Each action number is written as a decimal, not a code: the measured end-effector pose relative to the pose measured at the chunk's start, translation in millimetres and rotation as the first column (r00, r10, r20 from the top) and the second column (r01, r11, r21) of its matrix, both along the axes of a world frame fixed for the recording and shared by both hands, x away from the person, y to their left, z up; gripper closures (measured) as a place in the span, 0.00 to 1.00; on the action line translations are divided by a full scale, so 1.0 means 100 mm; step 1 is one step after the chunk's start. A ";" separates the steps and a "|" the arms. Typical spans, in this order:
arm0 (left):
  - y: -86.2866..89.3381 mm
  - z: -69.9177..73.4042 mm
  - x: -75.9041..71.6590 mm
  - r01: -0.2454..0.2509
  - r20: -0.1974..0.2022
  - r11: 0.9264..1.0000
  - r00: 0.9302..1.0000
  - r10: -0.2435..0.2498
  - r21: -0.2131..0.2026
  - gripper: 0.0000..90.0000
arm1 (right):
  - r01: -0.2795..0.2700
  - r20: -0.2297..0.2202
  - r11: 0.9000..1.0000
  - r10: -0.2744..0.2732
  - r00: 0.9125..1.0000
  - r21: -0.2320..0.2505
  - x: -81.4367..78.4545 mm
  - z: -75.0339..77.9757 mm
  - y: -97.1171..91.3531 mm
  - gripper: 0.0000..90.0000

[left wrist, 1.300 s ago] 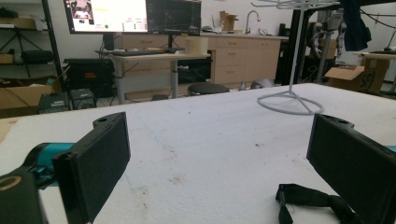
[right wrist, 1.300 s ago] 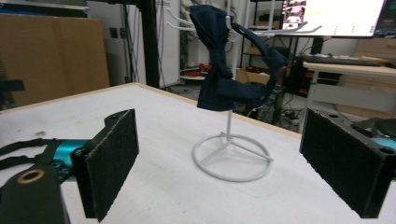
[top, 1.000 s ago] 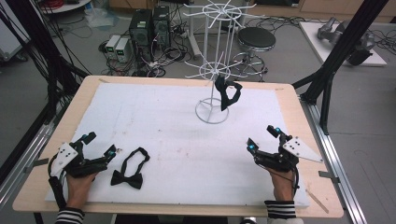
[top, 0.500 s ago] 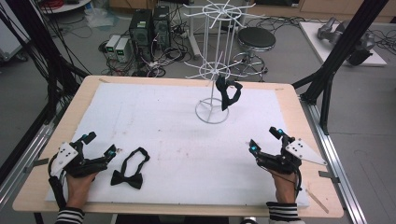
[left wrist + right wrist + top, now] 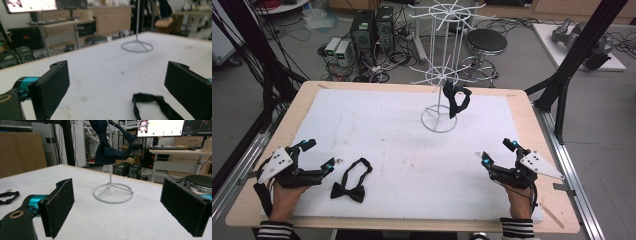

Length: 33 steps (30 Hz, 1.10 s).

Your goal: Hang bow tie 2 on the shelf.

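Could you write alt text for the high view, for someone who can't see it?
A person's hands hold open tongs at each near corner of a white table; a black bow tie lies beside the left tongs. Another bow tie hangs on a white wire stand.

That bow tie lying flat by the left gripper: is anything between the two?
Nothing visible. The bow tie lies on the white mat just beside the left gripper, whose jaws stand open, with bare mat between them. The wire stand is well beyond.
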<state>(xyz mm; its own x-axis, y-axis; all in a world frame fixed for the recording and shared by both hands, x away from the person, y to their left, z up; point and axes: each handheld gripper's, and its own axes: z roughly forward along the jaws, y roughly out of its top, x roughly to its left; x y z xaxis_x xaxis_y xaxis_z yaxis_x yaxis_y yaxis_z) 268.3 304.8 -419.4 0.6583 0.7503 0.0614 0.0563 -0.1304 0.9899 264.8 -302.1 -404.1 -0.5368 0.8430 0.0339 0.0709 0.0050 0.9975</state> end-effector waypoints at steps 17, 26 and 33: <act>-0.11 0.47 0.02 0.227 -0.172 0.924 0.968 -0.181 0.306 0.07 | -0.022 0.017 1.000 0.022 1.000 -0.009 -0.05 -0.07 -0.01 0.12; -0.23 0.65 0.03 0.365 -0.281 0.801 0.925 -0.255 0.475 0.07 | -0.021 0.016 1.000 0.021 1.000 -0.014 -0.05 -0.07 0.00 0.12; -0.39 0.61 0.04 0.449 -0.349 0.701 0.890 -0.295 0.554 0.13 | -0.022 0.017 1.000 0.022 1.000 -0.008 -0.07 -0.08 0.00 0.12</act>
